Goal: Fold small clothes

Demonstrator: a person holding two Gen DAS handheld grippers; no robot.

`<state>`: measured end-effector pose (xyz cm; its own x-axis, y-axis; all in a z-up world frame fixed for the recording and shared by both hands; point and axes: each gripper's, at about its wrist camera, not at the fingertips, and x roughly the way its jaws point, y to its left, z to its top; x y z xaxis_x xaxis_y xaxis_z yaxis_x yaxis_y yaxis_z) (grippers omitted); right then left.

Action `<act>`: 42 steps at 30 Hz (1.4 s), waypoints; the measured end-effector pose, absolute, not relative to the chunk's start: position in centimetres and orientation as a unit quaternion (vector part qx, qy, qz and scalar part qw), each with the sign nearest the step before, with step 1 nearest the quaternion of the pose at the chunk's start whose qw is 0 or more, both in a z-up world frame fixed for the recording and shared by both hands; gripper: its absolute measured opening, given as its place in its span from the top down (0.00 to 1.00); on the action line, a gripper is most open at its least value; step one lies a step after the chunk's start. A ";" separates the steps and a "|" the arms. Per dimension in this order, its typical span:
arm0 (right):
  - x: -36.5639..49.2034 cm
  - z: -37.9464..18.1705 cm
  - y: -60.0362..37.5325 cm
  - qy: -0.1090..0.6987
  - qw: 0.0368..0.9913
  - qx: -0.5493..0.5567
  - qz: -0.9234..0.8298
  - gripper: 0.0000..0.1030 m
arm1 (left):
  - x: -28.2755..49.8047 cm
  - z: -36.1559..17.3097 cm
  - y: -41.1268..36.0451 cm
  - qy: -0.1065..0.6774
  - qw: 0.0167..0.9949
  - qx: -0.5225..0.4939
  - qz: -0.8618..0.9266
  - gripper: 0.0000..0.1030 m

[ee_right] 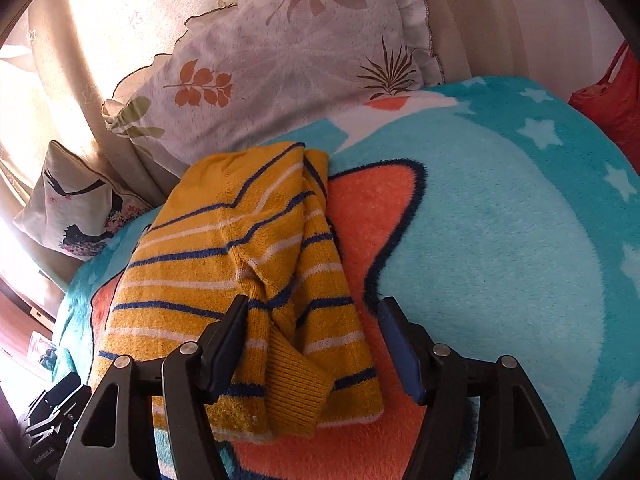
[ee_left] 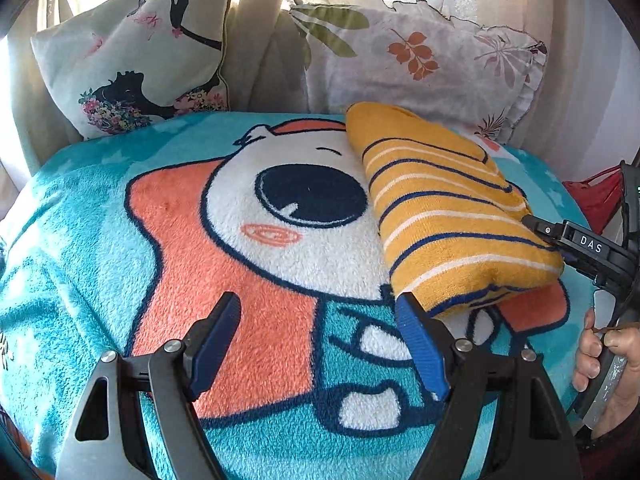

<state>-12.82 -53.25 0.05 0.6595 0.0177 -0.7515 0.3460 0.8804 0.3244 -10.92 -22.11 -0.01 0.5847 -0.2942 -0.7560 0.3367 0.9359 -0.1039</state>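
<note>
Mustard-yellow knit with blue and white stripes: your folded sweater (ee_right: 244,280) lies on the fleece blanket (ee_right: 500,240), toward its far right part in the left wrist view, its top end close to the leaf-print pillow (ee_left: 420,52). One ribbed cuff (ee_right: 294,392) lies folded across the near edge of the bundle.

Your right tool (ee_right: 312,348) stands over that near edge with its jaws spread apart. The sleeve and cuff sit between the two fingers; the left-hand finger (ee_right: 226,344) is against the knit, the blue-padded one (ee_right: 400,356) stands clear of it over the orange patch of the blanket, so nothing is clamped. In the left wrist view you see the same tool's tip at the right side of the sweater, and your hand (ee_left: 604,364) on its handle at the frame's right edge.

Your left tool (ee_left: 320,344) is wide and empty, poised above the blanket's cartoon print. Its right finger (ee_left: 420,344) is just beside the sweater's near corner; whether it touches is not clear.

Behind the blanket, a second pillow (ee_left: 132,56) with a dark silhouette and flowers leans against pale curtains (ee_left: 256,20). Something red (ee_right: 612,96) lies past the blanket's right edge.
</note>
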 end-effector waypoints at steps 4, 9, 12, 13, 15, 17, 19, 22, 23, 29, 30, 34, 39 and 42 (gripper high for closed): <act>-13.4 0.6 -52.6 0.395 0.887 0.212 -0.110 0.33 | -11.5 0.0 -22.1 0.421 0.889 0.027 -0.180 0.24; -14.8 1.4 -52.4 0.382 0.891 0.210 -0.123 0.33 | -12.2 0.1 -22.2 0.421 0.888 0.029 -0.184 0.24; -15.7 1.7 -52.6 0.383 0.892 0.208 -0.122 0.32 | -12.7 0.4 -22.2 0.418 0.889 0.031 -0.186 0.24; -15.9 1.8 -52.6 0.383 0.892 0.206 -0.121 0.32 | -12.9 0.5 -22.2 0.417 0.889 0.031 -0.187 0.24; -16.5 2.1 -52.7 0.383 0.894 0.198 -0.121 0.32 | -13.2 0.8 -22.3 0.415 0.889 0.033 -0.190 0.24; -17.1 2.6 -52.8 0.382 0.896 0.180 -0.135 0.32 | -13.5 0.9 -22.4 0.414 0.889 0.034 -0.192 0.24; -17.8 3.0 -53.1 0.381 0.898 0.159 -0.152 0.32 | -13.6 0.9 -22.5 0.416 0.888 0.036 -0.194 0.24; -18.8 3.1 -53.9 0.383 0.896 0.152 -0.163 0.31 | -13.6 0.6 -22.8 0.421 0.885 0.036 -0.196 0.24; -19.1 2.9 -54.2 0.385 0.895 0.154 -0.165 0.31 | -13.7 0.4 -23.0 0.422 0.884 0.037 -0.196 0.24; -19.9 1.5 -55.4 0.399 0.884 0.180 -0.163 0.31 | -12.9 0.0 -22.8 0.435 0.873 0.000 -0.219 0.24; -19.7 1.4 -55.6 0.401 0.883 0.188 -0.154 0.31 | -12.3 0.1 -22.5 0.438 0.870 -0.023 -0.227 0.24; -17.5 2.0 -56.7 0.395 0.886 0.225 -0.090 0.24 | -8.0 0.7 -21.3 0.453 0.847 -0.098 -0.259 0.23; -11.9 2.2 -58.4 0.408 0.874 0.261 -0.037 0.23 | -1.1 -1.3 -22.8 0.504 0.803 -0.128 -0.292 0.22; -8.3 1.4 -59.1 0.417 0.865 0.278 -0.016 0.21 | 2.2 -3.8 -24.4 0.545 0.766 -0.145 -0.308 0.22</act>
